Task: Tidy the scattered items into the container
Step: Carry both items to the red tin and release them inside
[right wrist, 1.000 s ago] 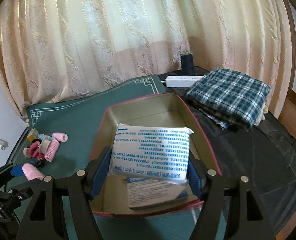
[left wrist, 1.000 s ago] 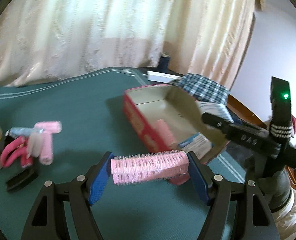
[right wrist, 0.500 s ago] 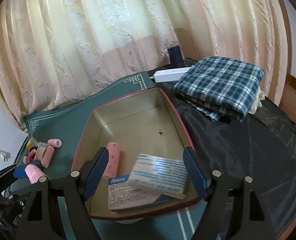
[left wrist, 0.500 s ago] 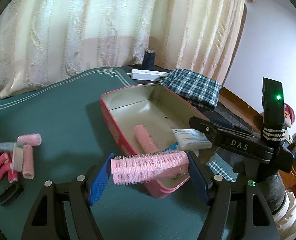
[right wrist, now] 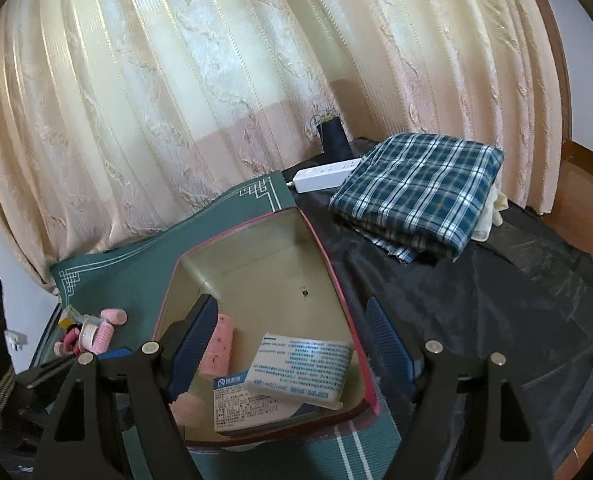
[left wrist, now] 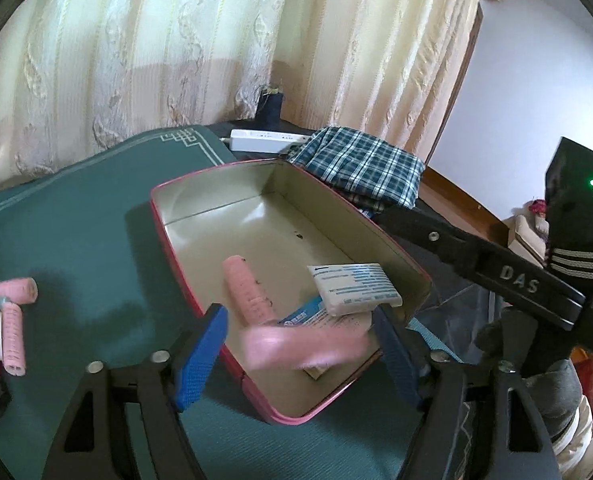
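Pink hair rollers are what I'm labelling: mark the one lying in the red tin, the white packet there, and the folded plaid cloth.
Pink hair roller (left wrist: pixel 248 296), left wrist view, mid-body.
White packet (right wrist: pixel 300 368), right wrist view, printed face.
Folded plaid cloth (right wrist: pixel 416 188), right wrist view, top fold.

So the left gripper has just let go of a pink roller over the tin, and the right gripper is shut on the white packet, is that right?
Not quite. The right gripper is open and holds nothing; the white packet already lies inside the tin, as the right wrist view shows. The rest stands: in the left wrist view the blurred pink roller is loose between the left gripper jaws.
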Available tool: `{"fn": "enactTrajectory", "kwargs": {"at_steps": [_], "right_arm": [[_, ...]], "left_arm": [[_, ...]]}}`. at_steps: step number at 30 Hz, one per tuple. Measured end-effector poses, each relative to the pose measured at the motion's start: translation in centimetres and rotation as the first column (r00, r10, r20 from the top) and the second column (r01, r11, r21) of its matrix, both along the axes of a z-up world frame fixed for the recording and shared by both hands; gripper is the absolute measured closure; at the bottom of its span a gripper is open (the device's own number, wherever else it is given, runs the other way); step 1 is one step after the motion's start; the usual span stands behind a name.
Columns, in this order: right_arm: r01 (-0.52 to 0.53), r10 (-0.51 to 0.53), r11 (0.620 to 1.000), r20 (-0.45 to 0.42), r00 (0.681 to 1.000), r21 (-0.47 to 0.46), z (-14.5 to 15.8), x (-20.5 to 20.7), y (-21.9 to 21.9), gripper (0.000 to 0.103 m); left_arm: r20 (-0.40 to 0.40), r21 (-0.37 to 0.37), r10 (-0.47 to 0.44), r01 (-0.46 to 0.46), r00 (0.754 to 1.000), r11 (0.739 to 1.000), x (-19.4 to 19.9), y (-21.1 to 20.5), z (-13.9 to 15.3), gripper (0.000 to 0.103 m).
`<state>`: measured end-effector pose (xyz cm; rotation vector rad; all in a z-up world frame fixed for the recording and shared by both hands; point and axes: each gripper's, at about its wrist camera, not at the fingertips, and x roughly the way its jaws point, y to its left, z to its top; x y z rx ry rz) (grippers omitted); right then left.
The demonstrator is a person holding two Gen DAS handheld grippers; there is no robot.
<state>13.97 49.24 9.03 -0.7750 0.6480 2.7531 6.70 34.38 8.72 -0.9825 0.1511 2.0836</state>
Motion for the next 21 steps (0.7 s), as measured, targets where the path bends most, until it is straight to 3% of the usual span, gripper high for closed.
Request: {"fn": "enactTrajectory", "kwargs": {"at_steps": [9,21], "right_arm": [[-0.025,0.025,1.000,0.003,1.000,-0.003,0.1,-0.6,-1.2,0.023],[-0.108,0.108,0.994,0.007,0.994,0.027,1.0,-2.2,-5.6,0.023]], "left_arm": [[-0.003,0.008,0.064,-0.064,0.998,0.998,-0.7,-1.7,-0.3,0.009],[-0.078,-0.033,0.187,-0.190,0.979,0.981,-1.4,-5.6,-0.4,0.009]]}}
